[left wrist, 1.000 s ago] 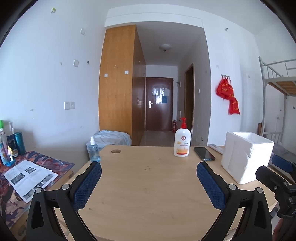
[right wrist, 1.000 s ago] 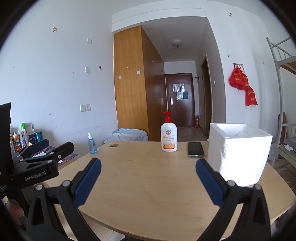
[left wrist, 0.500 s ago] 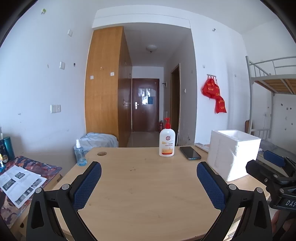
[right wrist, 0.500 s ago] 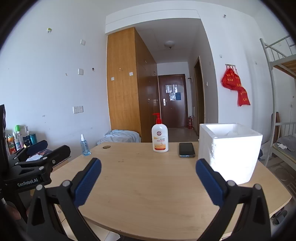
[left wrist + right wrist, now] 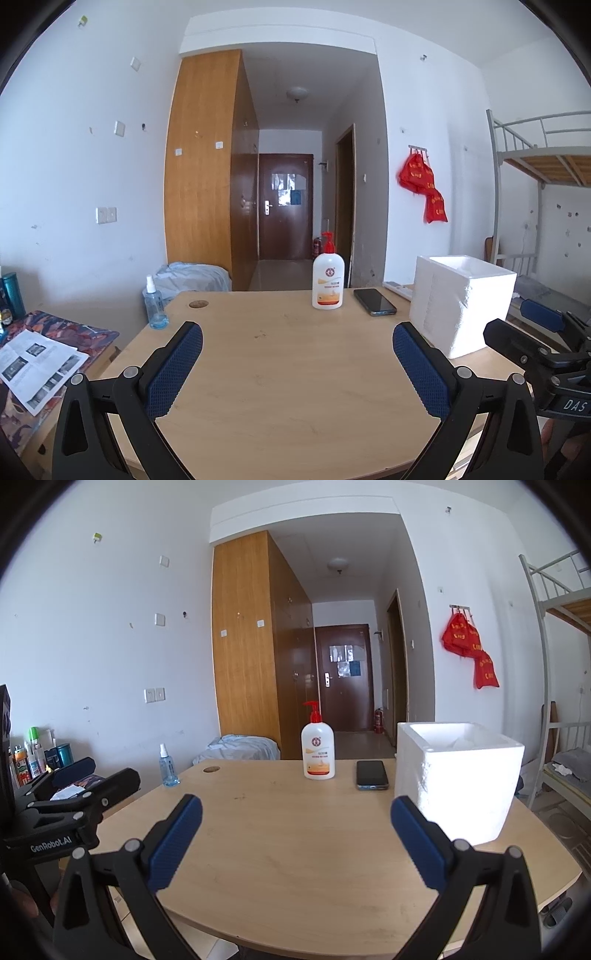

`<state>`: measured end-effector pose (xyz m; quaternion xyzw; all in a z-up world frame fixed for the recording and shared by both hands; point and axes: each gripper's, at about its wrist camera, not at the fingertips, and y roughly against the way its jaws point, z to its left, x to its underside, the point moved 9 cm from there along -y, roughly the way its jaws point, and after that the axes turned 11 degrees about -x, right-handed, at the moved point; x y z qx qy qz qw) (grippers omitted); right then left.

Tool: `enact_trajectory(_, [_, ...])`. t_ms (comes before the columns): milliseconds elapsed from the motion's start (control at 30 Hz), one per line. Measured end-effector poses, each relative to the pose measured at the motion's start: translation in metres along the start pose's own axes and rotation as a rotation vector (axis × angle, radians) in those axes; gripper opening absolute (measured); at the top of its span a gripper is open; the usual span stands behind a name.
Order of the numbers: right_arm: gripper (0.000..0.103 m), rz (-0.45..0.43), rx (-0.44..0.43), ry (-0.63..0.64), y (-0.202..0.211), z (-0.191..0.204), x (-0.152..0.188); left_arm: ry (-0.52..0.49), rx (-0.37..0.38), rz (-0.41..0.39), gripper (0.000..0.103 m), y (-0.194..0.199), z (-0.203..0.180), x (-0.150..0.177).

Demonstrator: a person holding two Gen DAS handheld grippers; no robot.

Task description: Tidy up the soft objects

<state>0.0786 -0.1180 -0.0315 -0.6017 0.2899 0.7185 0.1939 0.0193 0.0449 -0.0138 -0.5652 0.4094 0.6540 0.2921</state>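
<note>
Hovering at the start of the job, judging by the layout: nothing being gripped, nothing being sorted yet. Holding the left gripper (image 5: 295, 354) above the near edge of the table (image 5: 258, 321), pads spread wide and pinching nothing. Holding the right gripper (image 5: 295, 830) the same way over the near edge, just to the right of the other, also spread wide with nothing between the pads.

Looking for the soft objects and finding none lying plainly on the wooden surface. Seeing only a pale lump (image 5: 461, 743) inside the white foam box (image 5: 461, 786), which is standing upright at the right edge; unable to tell whether that is a soft item or part of the box wall. Appearing rigid but crumbly, that box, with thick matte walls and an open top.

Noting hard things along the far edge: a pump bottle (image 5: 317, 753) standing upright near the middle, a dark phone (image 5: 372, 774) lying flat between the bottle and the box, and a small spray bottle (image 5: 168, 766) near the far left corner, on the surface or just off it, hard to say which.

Probably calling next for bringing a gripper forward and over the open top of the box to check its contents, while steering wide of the phone and the bottle and avoiding a push against the light foam wall.
</note>
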Motion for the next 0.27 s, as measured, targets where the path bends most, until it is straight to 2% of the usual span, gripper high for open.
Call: enact_trajectory(267, [0.103,0.003,0.007,-0.003,0.0001,-0.0034,0.0007,0.016,0.013,0.006,0.103,-0.0020,0.0015,0.0019])
